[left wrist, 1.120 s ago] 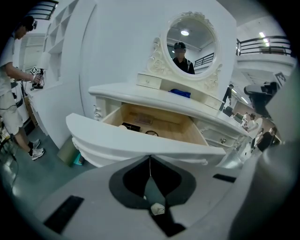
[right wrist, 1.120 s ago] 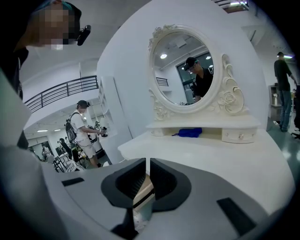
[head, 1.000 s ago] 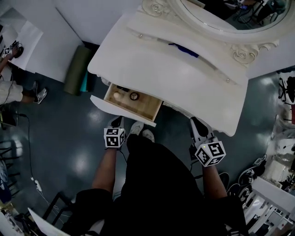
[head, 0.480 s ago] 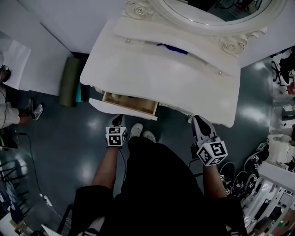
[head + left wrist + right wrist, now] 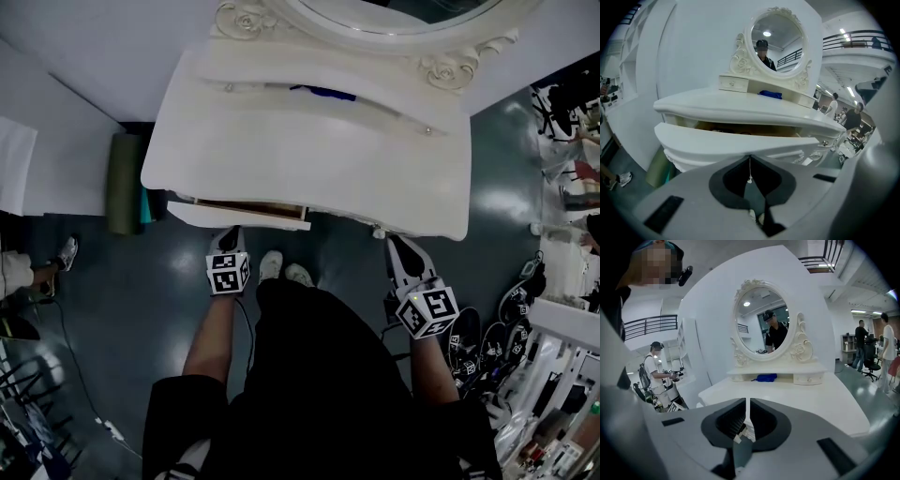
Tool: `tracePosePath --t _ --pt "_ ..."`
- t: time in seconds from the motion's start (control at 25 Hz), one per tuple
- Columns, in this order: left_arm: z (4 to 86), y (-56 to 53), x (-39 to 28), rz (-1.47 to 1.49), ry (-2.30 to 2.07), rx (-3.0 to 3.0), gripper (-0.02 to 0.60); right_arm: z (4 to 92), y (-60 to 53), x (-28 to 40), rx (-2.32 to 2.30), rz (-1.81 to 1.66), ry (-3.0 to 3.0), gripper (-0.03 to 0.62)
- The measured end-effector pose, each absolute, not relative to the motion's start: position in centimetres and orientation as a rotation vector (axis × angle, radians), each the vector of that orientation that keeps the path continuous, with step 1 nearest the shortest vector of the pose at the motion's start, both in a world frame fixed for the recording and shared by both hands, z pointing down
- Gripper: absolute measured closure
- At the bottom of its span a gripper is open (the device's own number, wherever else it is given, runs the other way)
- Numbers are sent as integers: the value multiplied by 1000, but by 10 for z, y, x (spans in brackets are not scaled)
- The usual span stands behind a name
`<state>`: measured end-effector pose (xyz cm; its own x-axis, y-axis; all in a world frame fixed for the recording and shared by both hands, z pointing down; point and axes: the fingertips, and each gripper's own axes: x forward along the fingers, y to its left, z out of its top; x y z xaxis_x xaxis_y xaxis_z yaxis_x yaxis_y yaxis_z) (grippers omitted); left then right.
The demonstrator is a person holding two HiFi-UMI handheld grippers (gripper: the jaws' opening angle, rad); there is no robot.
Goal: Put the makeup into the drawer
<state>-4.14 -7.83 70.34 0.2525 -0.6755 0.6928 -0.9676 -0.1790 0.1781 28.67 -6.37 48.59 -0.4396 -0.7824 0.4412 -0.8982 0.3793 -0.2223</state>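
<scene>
The white dressing table (image 5: pixel 309 155) has its left drawer (image 5: pixel 246 214) pushed almost fully in. Only a thin strip of its wooden inside (image 5: pixel 740 127) shows, and the makeup in it is hidden. My left gripper (image 5: pixel 232 234) is shut and holds nothing, with its tips at the drawer's white front panel (image 5: pixel 736 140). In its own view the left gripper (image 5: pixel 750 157) points straight at that panel. My right gripper (image 5: pixel 396 244) is shut and empty, just off the table's front edge at the right. The right gripper (image 5: pixel 747 401) looks across the tabletop toward the mirror.
An oval mirror (image 5: pixel 764 319) stands at the back with a blue object (image 5: pixel 323 92) on the shelf beneath it. A green rolled mat (image 5: pixel 122 183) lies left of the table. Shoes (image 5: pixel 497 347) are scattered on the floor at the right. People stand in the background.
The drawer has slid from wide open to nearly shut, hiding the items inside. My left gripper followed its front panel toward the table. The right gripper hardly moved.
</scene>
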Motion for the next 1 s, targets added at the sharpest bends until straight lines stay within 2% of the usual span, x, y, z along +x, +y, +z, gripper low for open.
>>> tracePosePath --t 0.56,1.0 --pt "708 -106 -36 636 -1494 1999 560 487 -59 298 1581 642 -2301 549" --pt "710 -132 -33 617 -1435 2063 561 493 -76 277 1589 653 -2267 549"
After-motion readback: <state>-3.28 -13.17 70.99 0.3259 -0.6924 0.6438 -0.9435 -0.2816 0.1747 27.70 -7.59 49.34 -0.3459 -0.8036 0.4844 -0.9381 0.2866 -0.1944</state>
